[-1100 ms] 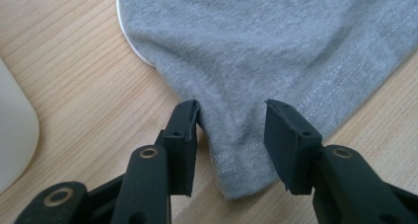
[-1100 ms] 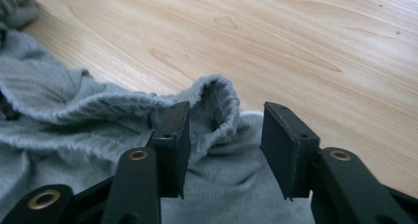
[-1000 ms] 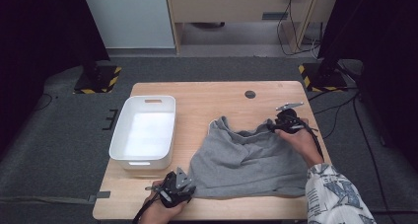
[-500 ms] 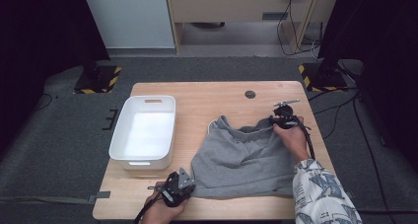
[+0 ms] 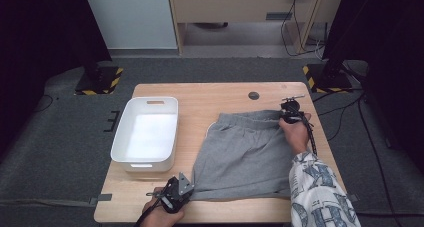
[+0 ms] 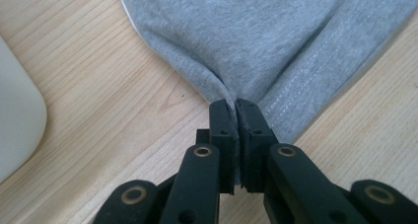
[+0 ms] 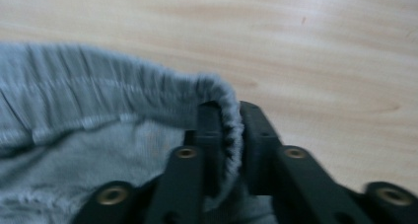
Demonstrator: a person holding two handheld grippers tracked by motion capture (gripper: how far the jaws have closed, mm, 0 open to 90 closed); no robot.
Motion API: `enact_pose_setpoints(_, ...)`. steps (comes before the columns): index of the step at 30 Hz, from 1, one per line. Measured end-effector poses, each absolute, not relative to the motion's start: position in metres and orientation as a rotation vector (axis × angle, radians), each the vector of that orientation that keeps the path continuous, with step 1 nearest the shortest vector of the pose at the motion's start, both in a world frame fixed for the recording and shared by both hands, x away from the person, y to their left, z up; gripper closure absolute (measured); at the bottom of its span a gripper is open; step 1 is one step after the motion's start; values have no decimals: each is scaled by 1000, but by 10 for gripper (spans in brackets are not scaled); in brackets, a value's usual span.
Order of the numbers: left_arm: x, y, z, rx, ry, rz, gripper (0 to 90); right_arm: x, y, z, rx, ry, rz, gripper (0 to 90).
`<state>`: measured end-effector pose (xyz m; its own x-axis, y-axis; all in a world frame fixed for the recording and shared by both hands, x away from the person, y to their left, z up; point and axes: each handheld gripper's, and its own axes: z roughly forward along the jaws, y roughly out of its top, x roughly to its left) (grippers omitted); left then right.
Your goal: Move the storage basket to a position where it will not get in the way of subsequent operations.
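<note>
High view: grey shorts lie flat on the counter's right half, stretched diagonally. Left tongs clamp the hem corner at the near edge; right tongs clamp the waistband end toward the far right corner.

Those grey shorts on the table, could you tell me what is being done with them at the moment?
A person is handling the grey shorts with a gripper in each hand. The left gripper is shut on a hem corner at the near edge of the wooden table; the right gripper is shut on the elastic waistband at the far right. The shorts lie mostly flat between them, beside a white tub, apparently being spread or readied for folding.
</note>
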<state>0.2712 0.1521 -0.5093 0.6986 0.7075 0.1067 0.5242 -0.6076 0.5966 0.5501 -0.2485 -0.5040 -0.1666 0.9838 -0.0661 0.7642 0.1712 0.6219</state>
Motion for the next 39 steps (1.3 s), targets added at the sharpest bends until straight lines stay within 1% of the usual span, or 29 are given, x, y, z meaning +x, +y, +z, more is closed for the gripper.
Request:
enact_pose_setpoints(4,269,151,-511,2365,945,461,846,545,-247,-492,1583,1949,762,577)
enact_pose_setpoints(6,269,151,-512,2360,949,478,791,540,-245,-485,1538,1949,797,521)
enact_pose_setpoints(7,268,151,-512,2347,957,482,761,538,-243,-482,1518,1960,806,476)
enact_pose_setpoints(8,268,151,-512,2342,960,484,711,535,-240,-479,1487,1985,815,461)
enact_pose_setpoints(12,265,153,-510,2316,970,483,639,525,-235,-469,1420,2034,857,454)
enact_pose_setpoints(15,265,153,-510,2314,975,475,615,517,-231,-462,1380,2087,891,470)
enact_pose_setpoints(18,266,153,-512,2319,981,460,610,510,-226,-460,1332,2153,912,470)
enact_pose_setpoints(23,266,150,-513,2323,975,455,594,500,-217,-468,1254,2224,963,452)
enact_pose_setpoints(27,266,150,-514,2319,978,448,587,501,-211,-479,1212,2275,945,431)
enact_pose_setpoints(32,267,151,-515,2305,997,463,521,508,-203,-489,1124,2278,947,392)
enact_pose_setpoints(35,267,151,-515,2304,995,471,501,512,-196,-494,1078,2321,914,375)
enact_pose_setpoints(37,267,151,-515,2304,992,464,515,514,-190,-497,1047,2345,880,383)
enact_pose_setpoints(38,267,151,-515,2305,990,461,522,514,-189,-497,1040,2352,879,405)
enact_pose_setpoints(39,267,151,-515,2308,987,455,531,515,-187,-497,1035,2349,886,454)
